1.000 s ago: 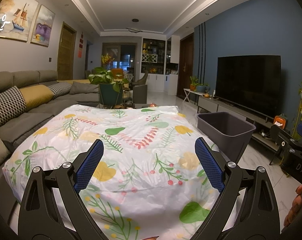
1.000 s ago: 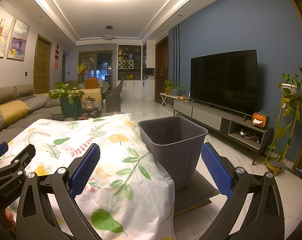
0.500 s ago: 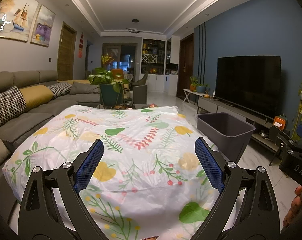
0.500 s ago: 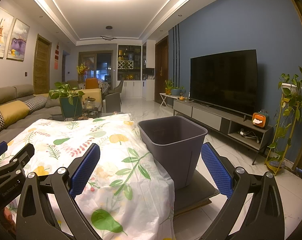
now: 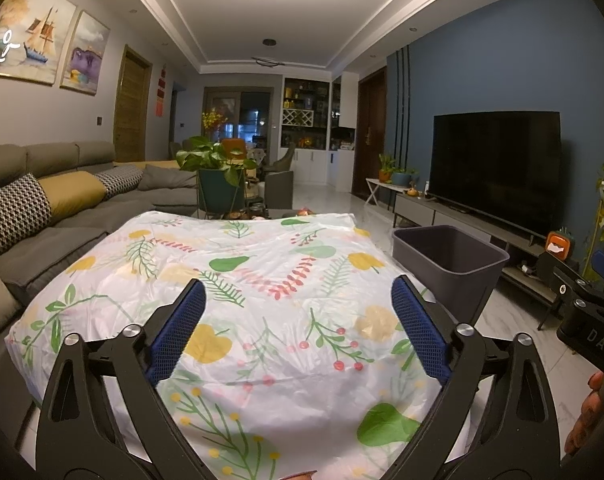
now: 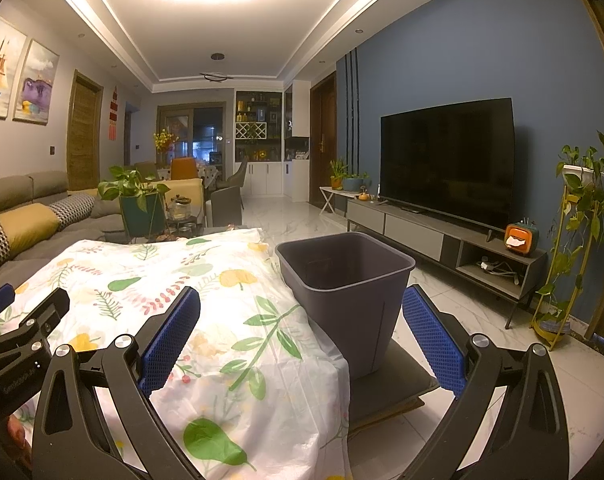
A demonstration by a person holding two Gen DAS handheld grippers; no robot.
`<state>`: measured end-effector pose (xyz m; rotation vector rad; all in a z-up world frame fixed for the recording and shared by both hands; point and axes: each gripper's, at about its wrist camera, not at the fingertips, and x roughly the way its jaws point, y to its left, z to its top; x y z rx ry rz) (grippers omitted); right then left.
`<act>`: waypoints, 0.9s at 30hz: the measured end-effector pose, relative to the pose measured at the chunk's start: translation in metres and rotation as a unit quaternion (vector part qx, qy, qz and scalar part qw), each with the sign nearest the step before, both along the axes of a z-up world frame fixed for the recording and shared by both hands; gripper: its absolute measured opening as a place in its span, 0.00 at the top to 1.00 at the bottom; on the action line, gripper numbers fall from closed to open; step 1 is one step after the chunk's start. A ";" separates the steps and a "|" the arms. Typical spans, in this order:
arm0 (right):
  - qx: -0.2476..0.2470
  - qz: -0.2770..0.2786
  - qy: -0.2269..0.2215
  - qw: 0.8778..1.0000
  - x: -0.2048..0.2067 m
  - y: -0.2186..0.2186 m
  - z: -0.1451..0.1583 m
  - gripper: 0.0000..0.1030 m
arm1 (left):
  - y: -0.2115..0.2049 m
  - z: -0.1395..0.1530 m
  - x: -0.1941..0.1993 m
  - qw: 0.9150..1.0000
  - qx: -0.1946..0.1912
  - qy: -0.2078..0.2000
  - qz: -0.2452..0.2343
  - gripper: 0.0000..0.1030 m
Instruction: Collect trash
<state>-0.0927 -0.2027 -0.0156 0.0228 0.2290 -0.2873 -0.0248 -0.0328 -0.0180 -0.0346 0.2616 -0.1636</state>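
The tablecloth [image 5: 286, 312] over the tabletop looks like thin glossy plastic sheet, wrinkled and printed; the bin [image 6: 349, 280] is smooth matt grey plastic; the fingers [image 5: 178, 332] carry rough blue meshed pads on matt black arms with shiny metal rivets; the floor [image 6: 477, 320] is polished marble-look tile; the sofa [image 5: 82, 216] is matt cloth.

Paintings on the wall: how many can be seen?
2. Both hang side by side on the grey wall above the sofa: a sailing-ship painting nearer the camera and a purple-toned painting beyond it, next to the wooden door. Others may lie outside view.
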 end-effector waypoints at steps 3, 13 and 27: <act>0.000 0.000 0.000 1.000 0.000 0.000 0.000 0.06 | -0.002 0.002 -0.002 1.000 -0.003 -0.001 -0.007 0.06; 0.002 0.000 0.000 1.000 0.000 0.000 0.000 0.06 | -0.004 0.004 -0.009 1.000 0.009 -0.018 0.002 0.06; 0.002 -0.001 -0.001 1.000 -0.001 0.000 0.000 0.06 | -0.001 0.002 -0.007 1.000 0.012 -0.010 0.015 0.11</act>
